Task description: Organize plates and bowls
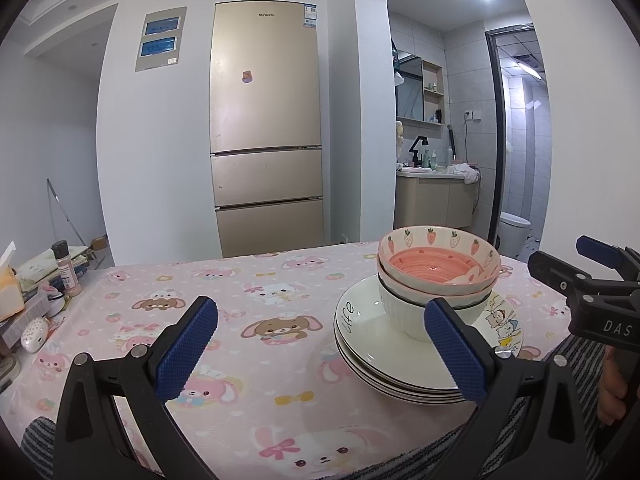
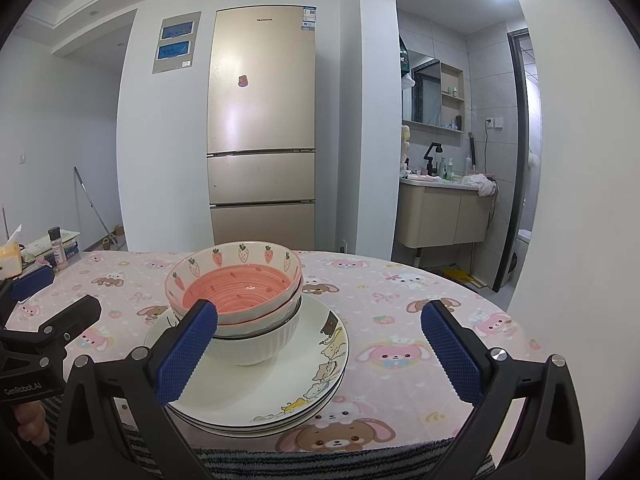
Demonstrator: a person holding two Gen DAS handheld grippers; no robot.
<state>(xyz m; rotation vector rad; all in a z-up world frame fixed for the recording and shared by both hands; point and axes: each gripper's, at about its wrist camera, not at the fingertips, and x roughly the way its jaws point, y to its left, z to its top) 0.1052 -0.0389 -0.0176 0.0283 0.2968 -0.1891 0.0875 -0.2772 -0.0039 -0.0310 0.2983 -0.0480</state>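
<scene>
**One stack of dishes, both grippers wide and empty**

We count the dishes first. On the pink cartoon-print tablecloth [image 2: 400, 304] stands one pile: at the bottom a stack of plates [image 2: 280, 392], where we make out three rims, though the edges sit so close that the number may be off by one. On the plates stand nested bowls: a white ribbed bowl [image 2: 260, 344] below and a strawberry bowl [image 2: 236, 280] with a pink inside on top. A second pink-edged rim shows just under the top bowl, and a dark rim under that, so we count at least three bowls.

Our left gripper [image 1: 320, 344] is spread wide with nothing between its blue pads [image 1: 188, 348]. It is held low at the table's near edge, pointing forward and level, and the pile stands just ahead of its right finger.

Our right gripper [image 2: 320, 348] is likewise wide apart and empty, held low and level at the near edge. The pile lies just ahead of its left finger, which overlaps the bowls in this view; we cannot tell whether it touches them.

Far ahead of both grippers stands a gold fridge [image 1: 264, 128]. Well off to the left of the left gripper stands a spice bottle [image 1: 66, 268].
</scene>
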